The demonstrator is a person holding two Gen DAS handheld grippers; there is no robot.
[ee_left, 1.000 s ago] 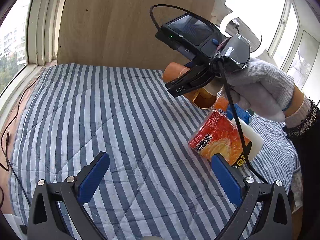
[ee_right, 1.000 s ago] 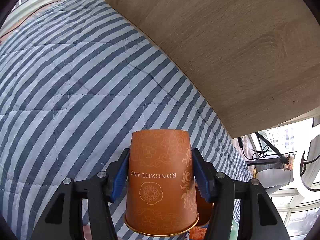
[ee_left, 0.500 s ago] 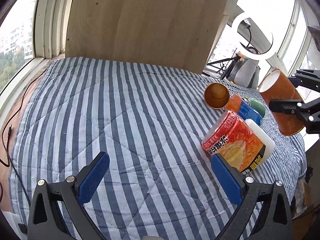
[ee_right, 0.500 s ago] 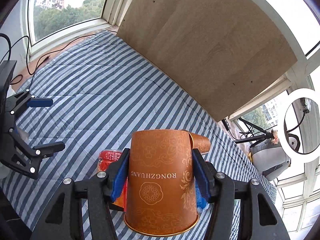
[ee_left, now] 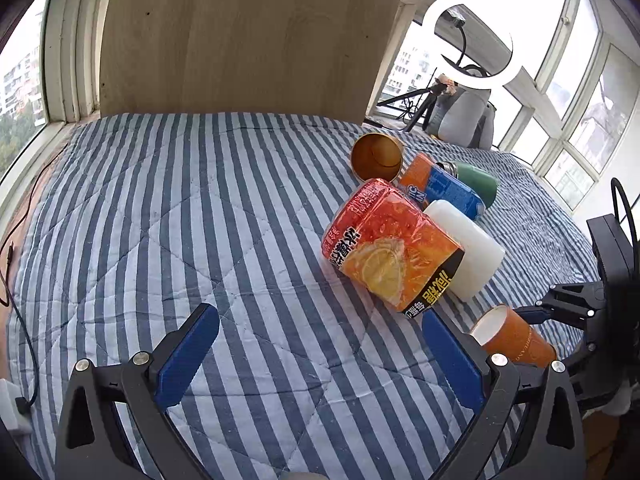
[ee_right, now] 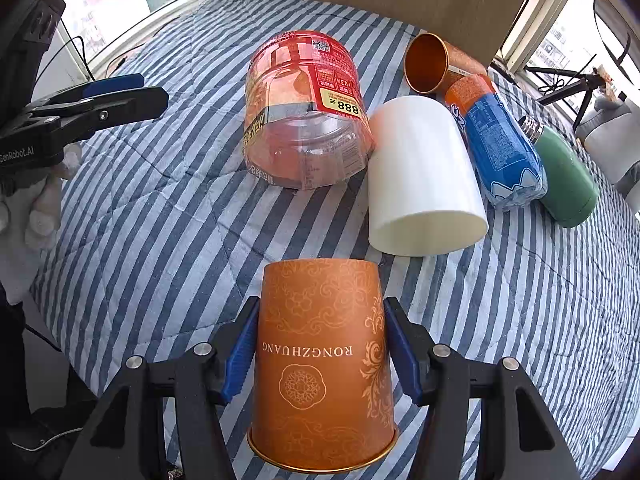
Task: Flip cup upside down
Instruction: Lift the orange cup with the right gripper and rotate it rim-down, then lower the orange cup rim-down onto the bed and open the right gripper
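Note:
My right gripper (ee_right: 320, 350) is shut on an orange paper cup (ee_right: 322, 364) printed RONGZHUANG, its base pointing away from me and its gold rim toward the camera, over the near edge of the striped bed. In the left wrist view the same cup (ee_left: 514, 338) shows at the lower right, held by the right gripper (ee_left: 520, 330), white base toward the middle of the bed. My left gripper (ee_left: 320, 356) is open and empty above the bed; it shows at the left in the right wrist view (ee_right: 132, 92).
On the striped quilt (ee_left: 200, 220) lie a red-orange plastic jar (ee_left: 392, 248), a white cup (ee_left: 468, 252), an orange-blue bottle (ee_left: 444, 188), a green flask (ee_left: 476, 180) and a second orange cup (ee_left: 378, 156). A wooden board (ee_left: 248, 40) stands behind.
My right gripper has carried the orange cup from above the far objects down to the bed's near right edge. The left gripper has stayed open and nearly still.

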